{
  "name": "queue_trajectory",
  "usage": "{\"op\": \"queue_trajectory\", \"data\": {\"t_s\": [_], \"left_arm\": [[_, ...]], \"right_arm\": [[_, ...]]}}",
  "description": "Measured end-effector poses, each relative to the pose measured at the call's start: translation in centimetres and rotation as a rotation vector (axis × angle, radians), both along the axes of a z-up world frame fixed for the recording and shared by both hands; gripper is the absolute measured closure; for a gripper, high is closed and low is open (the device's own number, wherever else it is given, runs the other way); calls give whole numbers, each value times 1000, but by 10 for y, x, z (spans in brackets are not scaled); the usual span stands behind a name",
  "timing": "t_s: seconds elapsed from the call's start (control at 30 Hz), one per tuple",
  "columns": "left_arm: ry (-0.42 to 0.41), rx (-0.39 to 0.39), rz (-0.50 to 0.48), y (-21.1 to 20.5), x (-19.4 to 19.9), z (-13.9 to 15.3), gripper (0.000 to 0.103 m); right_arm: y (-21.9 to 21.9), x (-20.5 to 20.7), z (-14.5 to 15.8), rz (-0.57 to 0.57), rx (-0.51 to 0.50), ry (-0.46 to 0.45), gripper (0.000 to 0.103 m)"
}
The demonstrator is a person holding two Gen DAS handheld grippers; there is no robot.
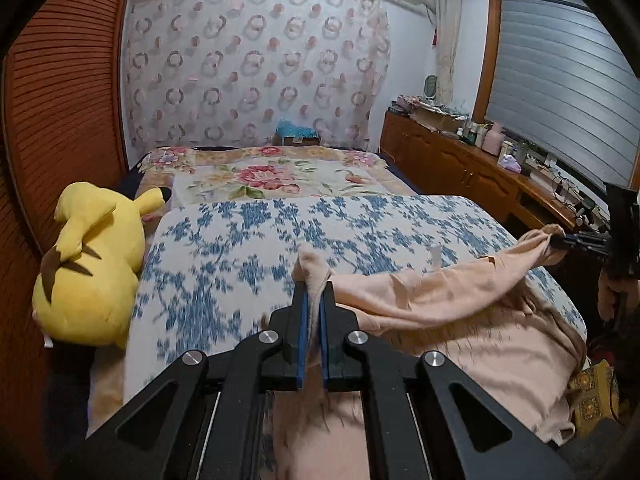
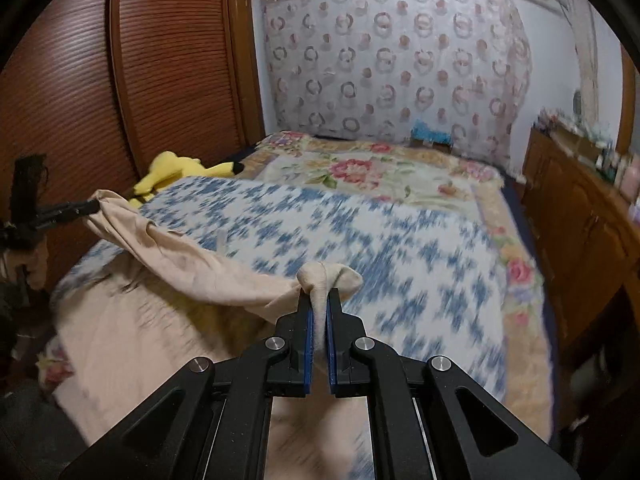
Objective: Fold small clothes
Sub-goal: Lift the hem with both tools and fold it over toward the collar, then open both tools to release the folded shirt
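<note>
A peach-coloured garment (image 1: 460,292) is stretched above the bed between both grippers. My left gripper (image 1: 314,292) is shut on one corner of it, the cloth bunched between the blue pads. My right gripper (image 2: 319,296) is shut on the other corner of the peach garment (image 2: 192,264). The top edge sags between the two grips and the rest hangs down over the bed's near edge. In the left wrist view the right gripper (image 1: 560,242) shows at the far right; in the right wrist view the left gripper (image 2: 90,208) shows at the far left. The bedspread looks motion-blurred.
A blue-and-white floral bedspread (image 1: 248,248) covers the near half of the bed, with a pink-flowered blanket (image 1: 260,176) beyond. A yellow plush toy (image 1: 92,268) lies at the bed's left edge by a slatted wooden wardrobe (image 1: 60,120). A cluttered wooden sideboard (image 1: 460,152) runs along the right.
</note>
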State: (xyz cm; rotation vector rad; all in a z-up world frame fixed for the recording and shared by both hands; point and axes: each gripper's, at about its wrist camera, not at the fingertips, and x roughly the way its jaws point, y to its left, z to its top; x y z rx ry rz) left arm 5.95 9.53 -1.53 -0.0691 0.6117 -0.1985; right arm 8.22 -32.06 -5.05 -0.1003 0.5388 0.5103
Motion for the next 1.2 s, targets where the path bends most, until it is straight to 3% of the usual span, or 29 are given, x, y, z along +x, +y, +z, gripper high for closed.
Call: {"op": "queue_trajectory", "data": {"t_s": [0.13,0.63,0.73,0.83,0.87,0.93,0.97,1.07,1.2], "left_arm": [[17,-26,-13,-4,-20,-7,97],[29,-15,-37,-10,-75,7,94],[54,-15,-23,-5,-68,-3,82],[67,-21,-3,1,-62,-8,66],[68,-24,3,3,-60,-8,60],[75,-12,14,6,-55,-10,57],[81,-8,19,7,-52,-11,49],[88,-15,19,11,-42,-15,28],[102,8,32,11,-24,-22,25]], "right_arm": [[-12,-24,-8,-2,21,26,98],[-30,-99,10,15,-26,60,98],[-27,-100,1,19,-59,88,98],[-24,-95,-2,15,-74,101,91],[-23,-93,-1,12,-74,102,87],[-23,-87,1,21,-71,104,75],[-23,-84,1,17,-73,98,66],[-25,-74,-2,-10,-77,95,61],[-24,-61,-3,-39,-94,79,59]]}}
